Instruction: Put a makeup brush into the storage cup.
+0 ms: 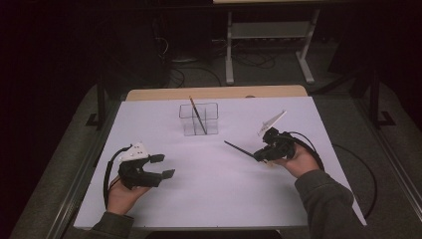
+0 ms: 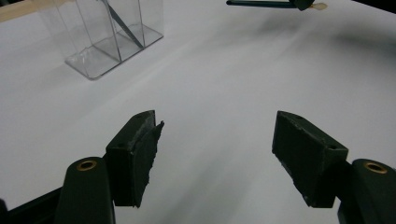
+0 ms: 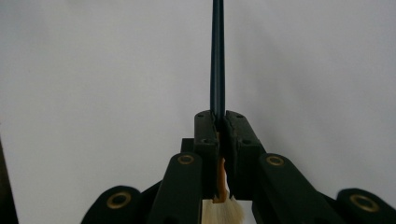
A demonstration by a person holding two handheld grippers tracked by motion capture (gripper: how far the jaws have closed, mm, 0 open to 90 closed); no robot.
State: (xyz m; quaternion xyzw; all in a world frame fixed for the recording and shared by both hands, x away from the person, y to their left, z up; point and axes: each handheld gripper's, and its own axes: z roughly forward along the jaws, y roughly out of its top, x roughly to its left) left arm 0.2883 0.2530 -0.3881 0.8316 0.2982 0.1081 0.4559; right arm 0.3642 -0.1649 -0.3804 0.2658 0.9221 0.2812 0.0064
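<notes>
A dark-handled paintbrush (image 1: 239, 148) hovers over the white table (image 1: 214, 189), right of the middle. My right gripper (image 1: 260, 155) is shut on it near its bristle end. In the right gripper view the handle (image 3: 217, 56) runs straight ahead from the closed jaws of the right gripper (image 3: 222, 126), and pale bristles (image 3: 224, 210) show behind them. A clear plastic holder (image 1: 199, 119) with compartments stands at the back centre, and a second brush (image 1: 197, 114) leans in it. My left gripper (image 1: 165, 166) rests at the left, open, nothing between its pads (image 2: 140, 154). The left gripper view has the holder (image 2: 107, 37) far left.
A wooden strip (image 1: 214, 92) runs along the table's far edge. Cables trail from both grippers across the table sides. Beyond the table stand a desk frame (image 1: 268, 45) and floor cables. The held brush's handle (image 2: 261, 3) crosses the top of the left gripper view.
</notes>
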